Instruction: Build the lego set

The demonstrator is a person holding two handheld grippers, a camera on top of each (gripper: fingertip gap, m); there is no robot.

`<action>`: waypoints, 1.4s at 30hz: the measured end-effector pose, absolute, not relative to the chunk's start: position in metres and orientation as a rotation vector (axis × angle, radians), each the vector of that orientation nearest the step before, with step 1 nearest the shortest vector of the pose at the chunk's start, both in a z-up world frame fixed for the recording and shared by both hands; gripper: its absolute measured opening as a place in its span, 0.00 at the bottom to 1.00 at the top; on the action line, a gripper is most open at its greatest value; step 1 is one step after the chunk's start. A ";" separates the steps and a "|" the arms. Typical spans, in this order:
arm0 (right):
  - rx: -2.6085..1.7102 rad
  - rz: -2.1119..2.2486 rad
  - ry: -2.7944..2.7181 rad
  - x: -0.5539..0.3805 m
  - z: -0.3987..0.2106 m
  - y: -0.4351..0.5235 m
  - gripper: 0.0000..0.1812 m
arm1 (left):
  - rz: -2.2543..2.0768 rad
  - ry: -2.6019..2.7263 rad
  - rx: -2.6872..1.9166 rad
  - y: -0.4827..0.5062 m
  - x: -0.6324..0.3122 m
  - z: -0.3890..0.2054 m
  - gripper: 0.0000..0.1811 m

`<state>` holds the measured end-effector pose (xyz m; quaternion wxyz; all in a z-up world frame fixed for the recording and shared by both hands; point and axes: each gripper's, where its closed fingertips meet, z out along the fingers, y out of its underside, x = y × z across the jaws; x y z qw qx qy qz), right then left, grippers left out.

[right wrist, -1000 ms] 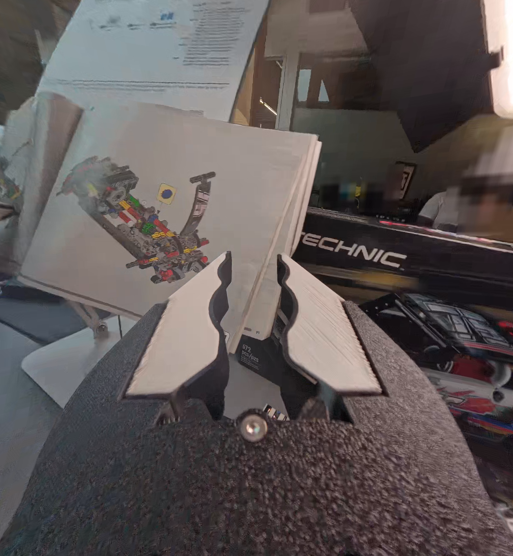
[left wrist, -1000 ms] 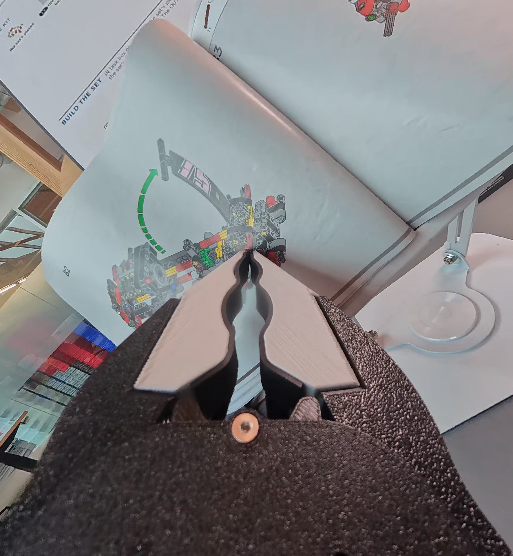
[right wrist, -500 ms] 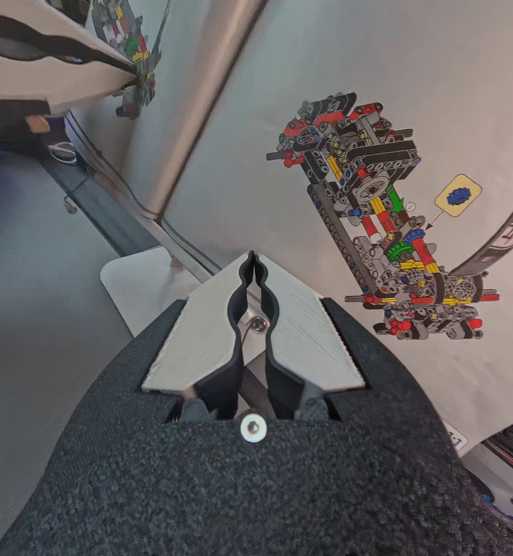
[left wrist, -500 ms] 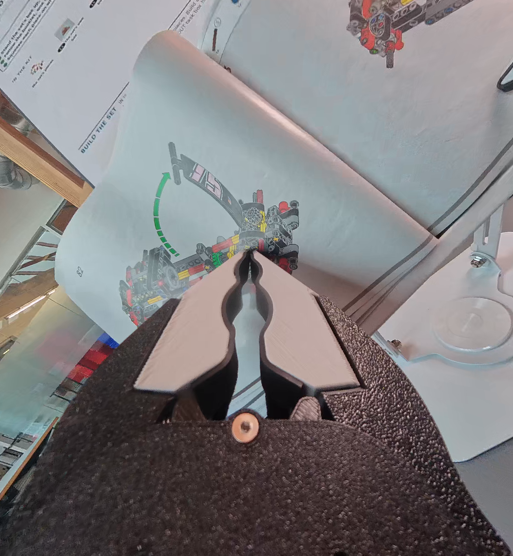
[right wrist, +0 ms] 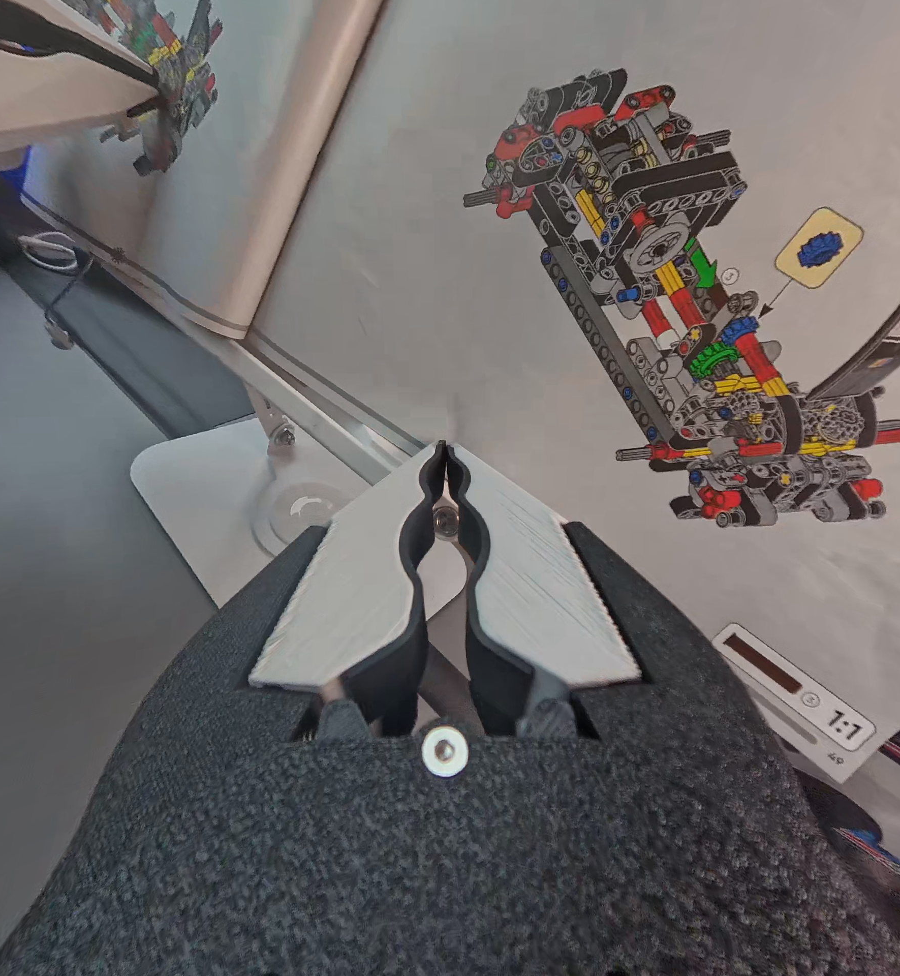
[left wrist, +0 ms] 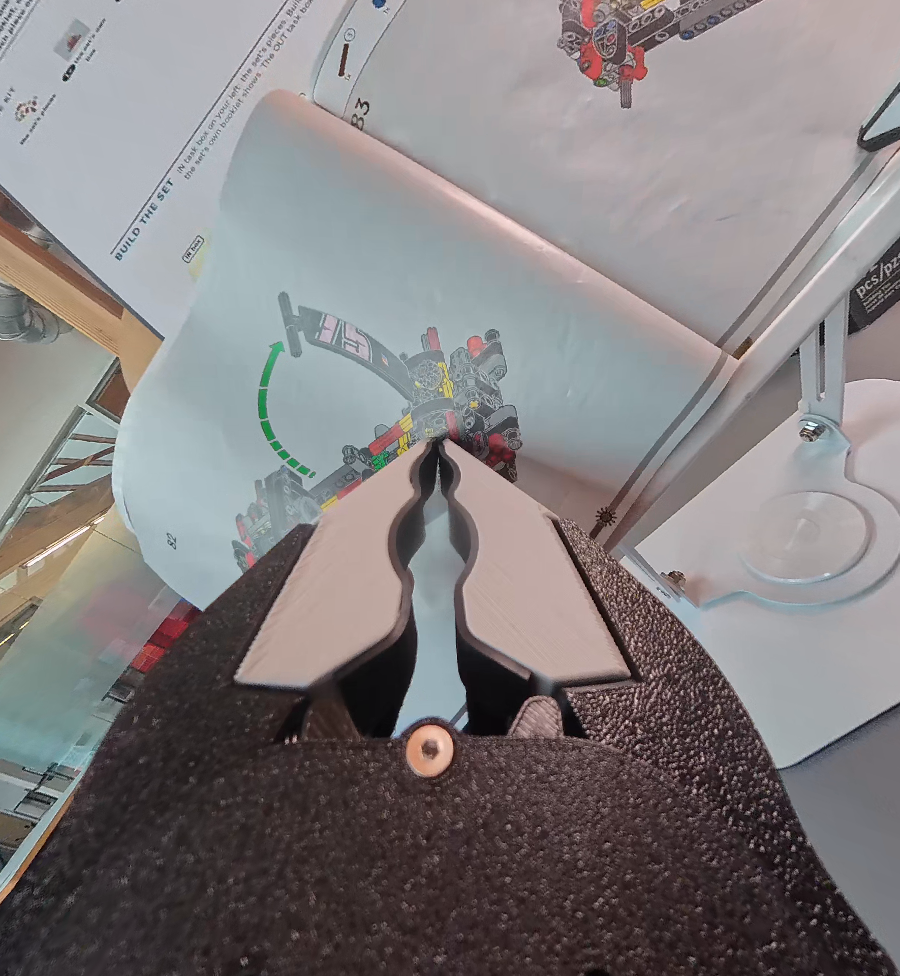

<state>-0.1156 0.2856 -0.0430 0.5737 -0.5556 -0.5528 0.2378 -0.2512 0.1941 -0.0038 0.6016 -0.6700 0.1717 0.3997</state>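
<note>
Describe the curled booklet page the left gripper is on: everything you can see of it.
The curled page is thin pale matte paper, bowed outward and lifted off the open booklet on the white metal stand. It carries a printed drawing of the partly built model with a dashed green curved arrow. The left gripper is shut, its tips at the drawing; whether they pinch the sheet or only press on it is unclear. Its top edge overlaps the next page behind.

The left gripper (left wrist: 437, 449) covers the bottom part of the car drawing on the curled booklet page (left wrist: 437, 296). Whether its tips pinch that page is hard to tell. The right gripper (right wrist: 443, 449) hides part of the white stand base (right wrist: 194, 491). The curved black piece drawn on the right page (right wrist: 384, 264) is cut off at the picture's edge.
</note>
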 end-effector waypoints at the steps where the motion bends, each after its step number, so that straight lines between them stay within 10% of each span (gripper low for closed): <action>1: -1.307 0.554 -1.299 -0.114 -0.044 0.286 0.00 | 0.926 0.401 -1.561 0.194 -0.249 -0.004 0.00; 20: -1.367 0.590 -1.288 -0.112 -0.046 0.279 0.00 | 0.794 0.726 -1.927 0.253 -0.139 -0.028 0.00; 30: -1.405 0.550 -1.299 -0.094 -0.095 0.281 0.16 | 0.874 0.792 -1.927 0.265 -0.146 -0.036 0.00; 31: -1.385 0.477 -1.306 -0.094 -0.096 0.285 0.00 | 0.875 0.796 -1.926 0.265 -0.146 -0.036 0.00; 42: -0.472 -0.739 -1.531 -0.085 -0.024 0.298 0.04 | 0.822 0.826 -1.906 0.265 -0.148 -0.038 0.00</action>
